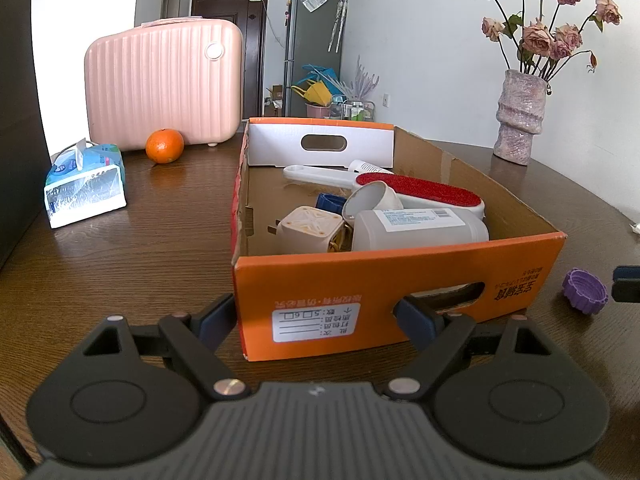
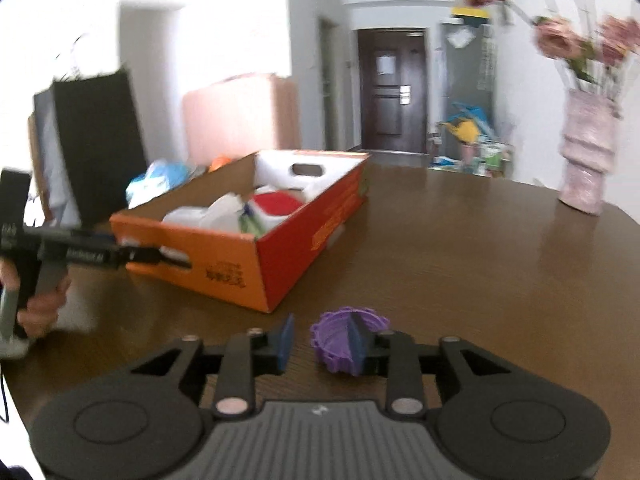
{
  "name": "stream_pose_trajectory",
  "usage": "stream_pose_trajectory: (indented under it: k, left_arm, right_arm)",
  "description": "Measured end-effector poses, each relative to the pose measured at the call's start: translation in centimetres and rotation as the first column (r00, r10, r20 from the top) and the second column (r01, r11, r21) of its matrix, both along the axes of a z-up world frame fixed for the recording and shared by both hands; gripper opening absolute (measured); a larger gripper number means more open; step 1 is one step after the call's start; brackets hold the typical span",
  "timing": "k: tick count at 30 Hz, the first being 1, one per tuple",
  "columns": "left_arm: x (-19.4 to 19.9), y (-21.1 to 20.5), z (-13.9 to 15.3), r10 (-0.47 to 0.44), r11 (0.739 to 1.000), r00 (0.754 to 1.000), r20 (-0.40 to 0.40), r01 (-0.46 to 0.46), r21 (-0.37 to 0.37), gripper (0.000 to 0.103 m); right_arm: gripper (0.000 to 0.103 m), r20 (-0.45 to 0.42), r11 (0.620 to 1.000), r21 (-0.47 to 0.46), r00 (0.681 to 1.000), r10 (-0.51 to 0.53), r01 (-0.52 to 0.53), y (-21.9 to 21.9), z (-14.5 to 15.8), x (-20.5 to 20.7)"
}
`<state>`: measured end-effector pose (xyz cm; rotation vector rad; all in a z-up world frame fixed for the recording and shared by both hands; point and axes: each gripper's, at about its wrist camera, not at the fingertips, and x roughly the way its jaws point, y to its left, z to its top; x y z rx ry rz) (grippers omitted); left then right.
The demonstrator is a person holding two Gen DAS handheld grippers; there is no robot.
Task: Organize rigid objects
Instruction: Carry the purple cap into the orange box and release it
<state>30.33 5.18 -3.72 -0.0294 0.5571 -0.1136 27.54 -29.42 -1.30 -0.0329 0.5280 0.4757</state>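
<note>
Your left gripper (image 1: 316,316) clamped the orange box (image 1: 400,276) wall; your right gripper (image 2: 320,344) stood open, purple cap (image 2: 336,338) at its one o'clock, so centring first looked wise.

Glossy wooden table (image 1: 160,240), matt cardboard box (image 1: 400,280), ridged purple plastic cap (image 2: 340,340).

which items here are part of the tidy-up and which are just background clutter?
Job:
orange box, gripped at its near wall by the left claw
purple cap on the table, against one finger of the open right claw
lint brush, white bottle, plug adapter in the box

Lying about:
pink case
orange
tissue pack
vase
</note>
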Motion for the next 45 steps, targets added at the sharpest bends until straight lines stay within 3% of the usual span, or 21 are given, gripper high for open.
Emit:
stream_pose_trajectory:
  k: [4, 9, 13, 15, 21, 25, 30, 34, 41, 45]
  left_arm:
    - [0.0, 0.0, 0.0, 0.000, 1.000, 1.000, 0.000, 0.000, 0.000, 0.087]
    - [0.0, -0.1, 0.0, 0.000, 1.000, 1.000, -0.001, 0.000, -0.003, 0.087]
    - [0.0, 0.0, 0.0, 0.000, 1.000, 1.000, -0.002, 0.000, -0.005, 0.087]
    - [0.0, 0.0, 0.0, 0.000, 1.000, 1.000, -0.002, 0.000, -0.005, 0.087]
    - [0.0, 0.0, 0.0, 0.000, 1.000, 1.000, -0.002, 0.000, -0.005, 0.087]
    - [0.0, 0.1, 0.0, -0.001, 1.000, 1.000, -0.004, 0.001, -0.010, 0.087]
    - [0.0, 0.1, -0.1, -0.002, 1.000, 1.000, -0.005, 0.002, -0.012, 0.087]
    - [0.0, 0.1, -0.1, -0.002, 1.000, 1.000, -0.004, 0.002, -0.012, 0.087]
    - [0.0, 0.1, -0.1, -0.002, 1.000, 1.000, -0.004, 0.001, -0.012, 0.087]
    - [0.0, 0.1, -0.1, -0.002, 1.000, 1.000, -0.004, 0.001, -0.012, 0.087]
  right_arm:
    - [0.051, -0.025, 0.998, -0.008, 0.998, -0.065, 0.065, -0.6, -0.7, 0.1]
    - [0.061, -0.062, 0.997, -0.040, 0.995, -0.075, 0.072, 0.4, -1.4, 1.2]
    - [0.058, -0.067, 0.994, -0.080, 0.995, -0.079, 0.073, 1.7, -1.6, 2.3]
    - [0.046, -0.081, 0.995, -0.072, 0.993, -0.082, 0.076, 2.0, -1.8, 2.7]
    - [0.045, -0.087, 0.996, -0.047, 0.993, -0.081, 0.077, 1.8, -1.7, 2.9]
    - [0.045, -0.046, 0.998, -0.024, 0.997, -0.067, 0.066, 1.5, 0.1, 3.1]
    - [0.045, 0.045, 0.998, -0.022, 0.997, 0.060, -0.059, 3.7, 4.3, 5.0]
    - [0.045, 0.082, 0.976, -0.038, 0.973, 0.217, -0.214, 8.1, 6.7, 8.1]
    - [0.045, 0.021, 0.917, -0.046, 0.918, 0.397, -0.395, 17.2, 6.1, 13.1]
    - [0.045, -0.026, 0.893, -0.046, 0.894, 0.447, -0.447, 20.4, 5.0, 14.0]
